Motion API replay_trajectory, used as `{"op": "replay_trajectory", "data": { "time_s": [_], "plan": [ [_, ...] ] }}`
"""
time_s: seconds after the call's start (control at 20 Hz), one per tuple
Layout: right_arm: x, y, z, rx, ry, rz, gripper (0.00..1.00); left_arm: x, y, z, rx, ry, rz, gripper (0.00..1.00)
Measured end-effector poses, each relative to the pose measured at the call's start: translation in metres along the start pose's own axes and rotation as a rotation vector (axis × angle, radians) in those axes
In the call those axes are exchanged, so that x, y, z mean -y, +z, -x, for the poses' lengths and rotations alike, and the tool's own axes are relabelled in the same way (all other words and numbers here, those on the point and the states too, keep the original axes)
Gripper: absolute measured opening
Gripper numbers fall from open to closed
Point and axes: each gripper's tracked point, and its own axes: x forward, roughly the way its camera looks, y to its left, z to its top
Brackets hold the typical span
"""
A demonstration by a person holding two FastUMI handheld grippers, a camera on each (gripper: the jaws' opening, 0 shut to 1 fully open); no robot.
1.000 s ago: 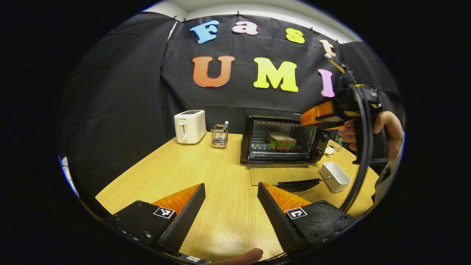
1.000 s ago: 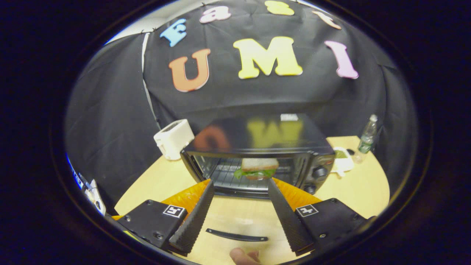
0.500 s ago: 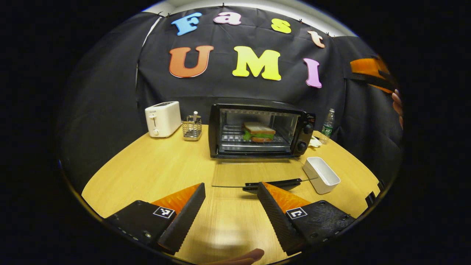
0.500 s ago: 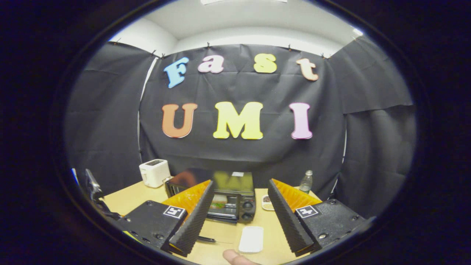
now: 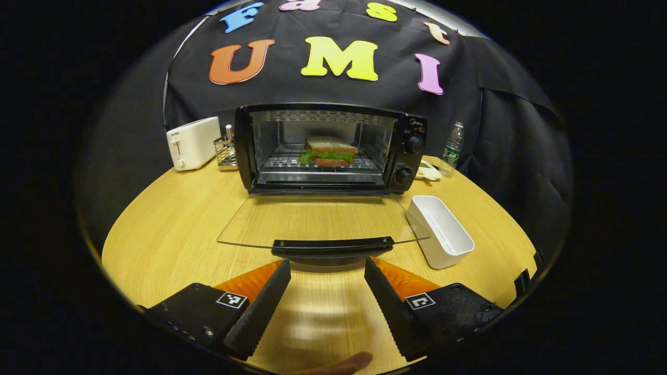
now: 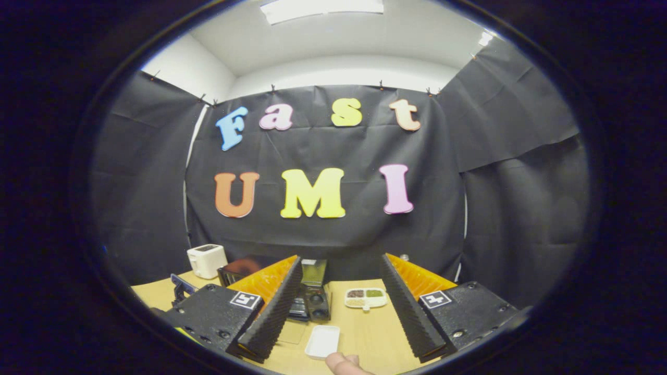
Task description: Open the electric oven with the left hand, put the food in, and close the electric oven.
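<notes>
The black electric oven [image 5: 328, 148] stands open at the back of the wooden table [image 5: 172, 229]. Its glass door [image 5: 318, 224] lies flat toward me, with the dark handle [image 5: 333, 245] at its near edge. A sandwich [image 5: 329, 151] with green lettuce rests on the rack inside. My left gripper [image 5: 327, 268] is open, just in front of the handle, with nothing between its fingers. My right gripper [image 6: 338, 291] is open and empty, held high and far back from the oven [image 6: 310, 297], which looks small below it.
A white rectangular tray [image 5: 440, 232] sits right of the door. A white toaster [image 5: 193, 142] and a wire holder [image 5: 225, 151] stand left of the oven. A water bottle [image 5: 451, 148] and a small divided dish [image 6: 366, 298] are behind on the right.
My left gripper has moved forward and right, up close to the door handle. My right gripper has pulled back and risen away from the oven, leaving the sandwich on the rack.
</notes>
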Motion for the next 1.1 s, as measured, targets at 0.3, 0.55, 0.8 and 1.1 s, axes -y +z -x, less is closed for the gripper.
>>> {"op": "replay_trajectory", "data": {
  "time_s": [0.3,0.55,0.8,1.1],
  "plan": [
    [0.028,-0.005,0.0,-0.023,-0.045,-0.018,0.96,0.004,-0.01,-0.022,-0.062,0.062,0.007,0.94],
    [0.036,-0.016,-0.003,-0.056,-0.034,-0.054,0.96,0.004,-0.014,-0.025,-0.085,0.059,0.028,0.94],
    [0.038,-0.02,-0.007,-0.076,-0.019,-0.076,0.96,0.005,-0.005,-0.022,-0.064,0.062,0.015,0.94],
    [0.041,-0.018,-0.007,-0.074,-0.034,-0.062,0.96,0.004,0.028,-0.01,0.008,0.072,-0.015,0.94]
  ]
}}
